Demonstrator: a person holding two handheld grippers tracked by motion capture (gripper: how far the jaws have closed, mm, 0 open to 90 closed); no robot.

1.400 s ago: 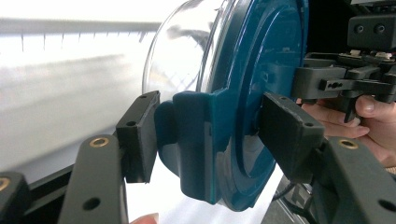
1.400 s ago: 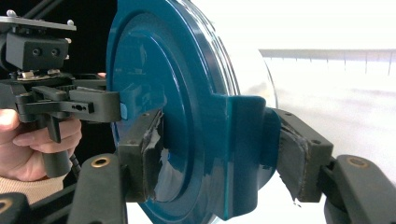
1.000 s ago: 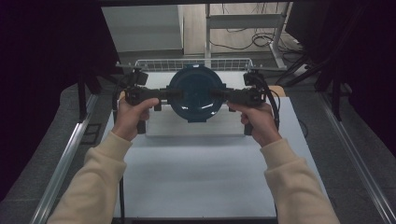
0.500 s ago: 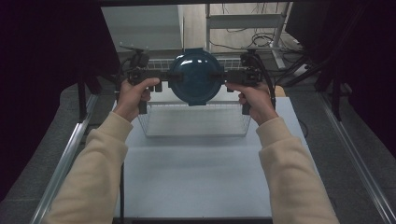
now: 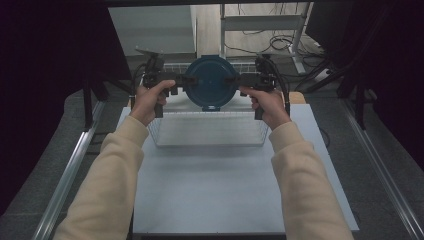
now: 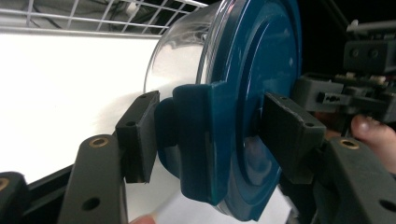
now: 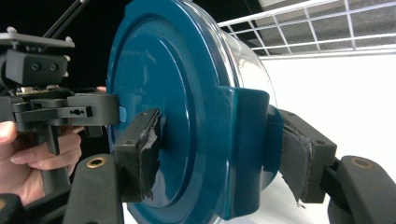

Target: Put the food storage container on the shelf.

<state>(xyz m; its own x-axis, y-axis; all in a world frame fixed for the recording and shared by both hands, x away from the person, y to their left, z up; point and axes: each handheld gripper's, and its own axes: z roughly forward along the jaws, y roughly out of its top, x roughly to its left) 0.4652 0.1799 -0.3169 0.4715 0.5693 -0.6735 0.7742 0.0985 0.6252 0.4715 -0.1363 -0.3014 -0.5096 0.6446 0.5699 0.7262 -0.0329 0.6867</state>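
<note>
A round clear container with a dark blue lid hangs tipped on its side above the far rim of a wire basket, the lid facing me. My left gripper is shut on the lid's left clip, and my right gripper is shut on the right clip. In the left gripper view the left gripper clamps a blue clip of the lid between its pads. In the right gripper view the right gripper pinches the opposite clip of the lid; its pads are torn.
The wire basket stands on a white table board with open surface in front of it. Metal rails run along both sides. Behind the table are a metal stand, cables and dark curtains.
Both grippers have carried the container up and away from me, from over the basket's middle to above its far rim. Most of the move came early; the grips are unchanged.
</note>
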